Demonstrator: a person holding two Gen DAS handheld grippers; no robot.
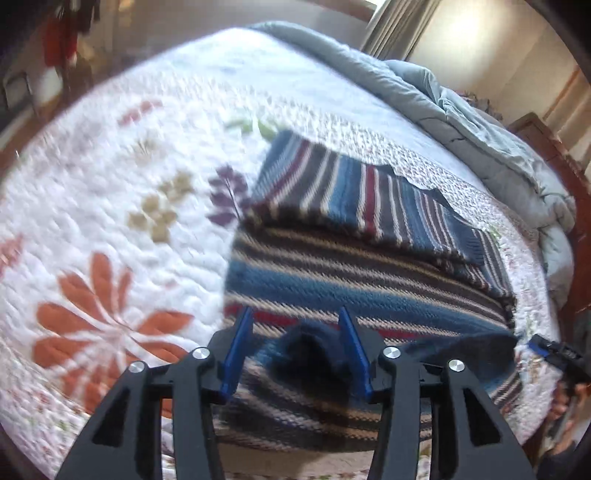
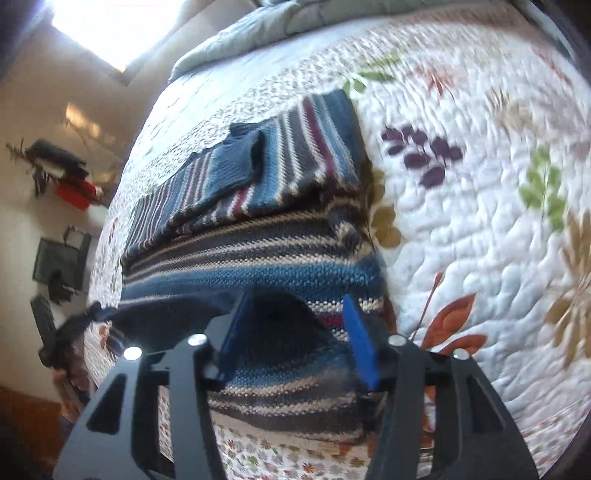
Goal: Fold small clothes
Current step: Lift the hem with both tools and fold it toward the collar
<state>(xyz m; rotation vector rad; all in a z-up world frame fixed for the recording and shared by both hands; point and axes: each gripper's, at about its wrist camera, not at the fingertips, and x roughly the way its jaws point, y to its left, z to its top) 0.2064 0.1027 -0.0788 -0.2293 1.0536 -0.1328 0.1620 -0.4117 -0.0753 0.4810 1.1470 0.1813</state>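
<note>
A striped knitted sweater (image 1: 369,273) in blue, grey, cream and dark red lies on a floral quilt (image 1: 110,229) that covers a bed. Its near part runs in crosswise stripes. On its far part lies a folded-over layer (image 1: 354,195) with stripes running the other way. A sleeve with a blue ribbed cuff (image 2: 236,162) rests on top of that layer in the right wrist view.

The near hem (image 1: 314,347) is bunched into a dark blue fold that rises between the fingers of the left gripper (image 1: 297,314). The blue pads (image 1: 236,354) stand apart. The fold sits in the gap, and no pad is seen pressing on it; the jaws are parted. In the right wrist view the right gripper (image 2: 297,295) shows the same arrangement. Its blue pads (image 2: 360,343) are spread, and a dark fold of the hem (image 2: 280,317) lies between them unclamped.

The right gripper appears at the right edge of the left wrist view as a dark shape with a blue tip (image 1: 554,350). A hand (image 1: 569,402) is below it.

At the far side of the bed lies a rumpled grey-blue duvet (image 1: 461,110). A curtain (image 1: 399,26) hangs beyond it, beside a pale wall (image 1: 491,44). Both views are blurred toward their edges.
</note>
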